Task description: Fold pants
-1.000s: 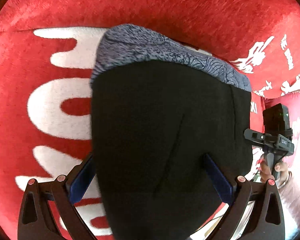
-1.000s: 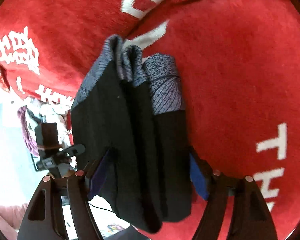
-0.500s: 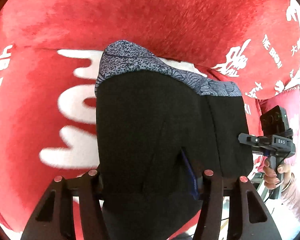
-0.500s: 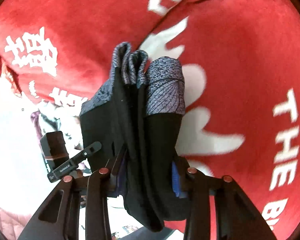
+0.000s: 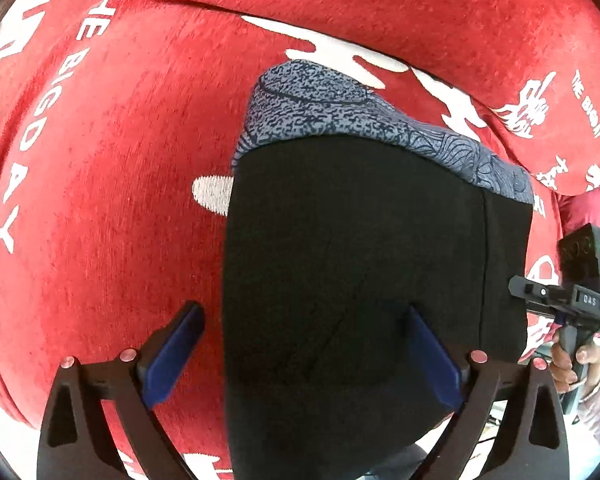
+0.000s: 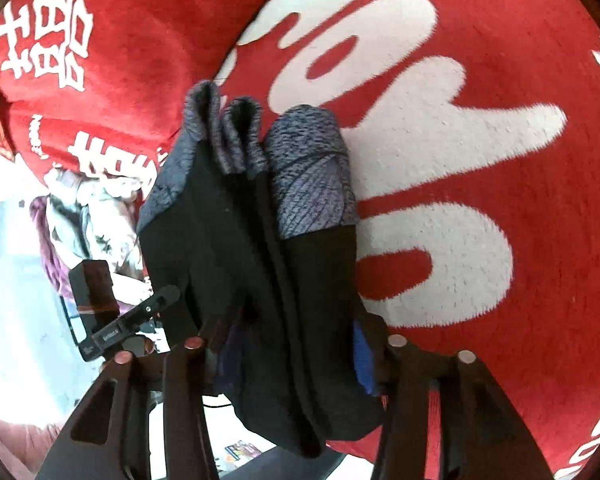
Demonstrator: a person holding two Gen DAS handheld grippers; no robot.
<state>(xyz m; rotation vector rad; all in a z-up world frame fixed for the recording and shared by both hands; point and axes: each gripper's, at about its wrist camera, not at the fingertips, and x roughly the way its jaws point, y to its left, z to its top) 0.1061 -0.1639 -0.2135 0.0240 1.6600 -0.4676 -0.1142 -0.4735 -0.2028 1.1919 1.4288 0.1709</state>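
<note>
The folded pants (image 5: 360,248) are black with a blue-grey patterned band (image 5: 340,112) at the far end. They hang over a red blanket (image 5: 100,200) with white lettering. My left gripper (image 5: 300,356) is open, its blue pads (image 5: 172,352) spread wide, the pants draped between them. My right gripper (image 6: 288,348) is shut on the pants (image 6: 260,260), which hang in several folds, the patterned ends (image 6: 312,168) pointing away. The right gripper also shows at the right edge of the left wrist view (image 5: 572,304).
The red blanket (image 6: 480,160) fills most of both views. A pile of other clothes (image 6: 88,208) lies at the left of the right wrist view, beside the other handheld gripper (image 6: 112,320). A pale floor shows at the lower left.
My left gripper has opened from its grip on the pants. Both views have shifted over the blanket, with the lettering moving; the right gripper still holds the pants.
</note>
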